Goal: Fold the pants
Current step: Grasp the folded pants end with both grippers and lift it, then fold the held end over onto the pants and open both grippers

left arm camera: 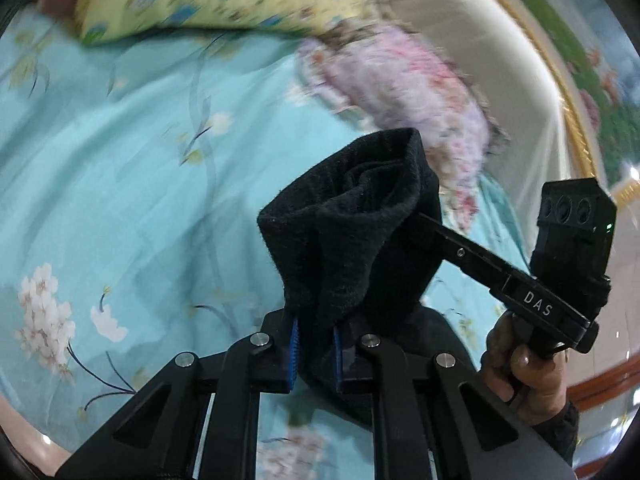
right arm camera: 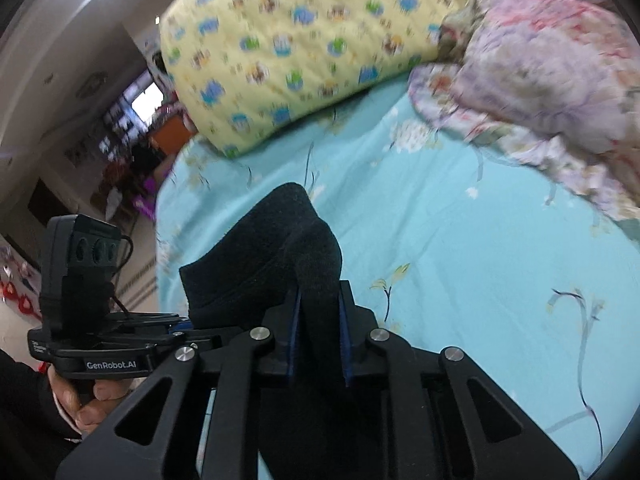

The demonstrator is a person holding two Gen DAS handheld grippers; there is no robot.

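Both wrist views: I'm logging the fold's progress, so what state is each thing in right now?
Pants: bunched, lifted off the bed, pinched by both grippers.
Left gripper: shut on pants.
Right gripper: shut on pants.
Sheet: spread, wrinkled.
Yellow quilt: folded, on the bed.
Pink blanket: crumpled.

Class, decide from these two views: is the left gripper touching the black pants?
Touching. The left wrist view shows the left gripper with its blue-padded fingers pressed against both sides of a bunched fold of the black pants.
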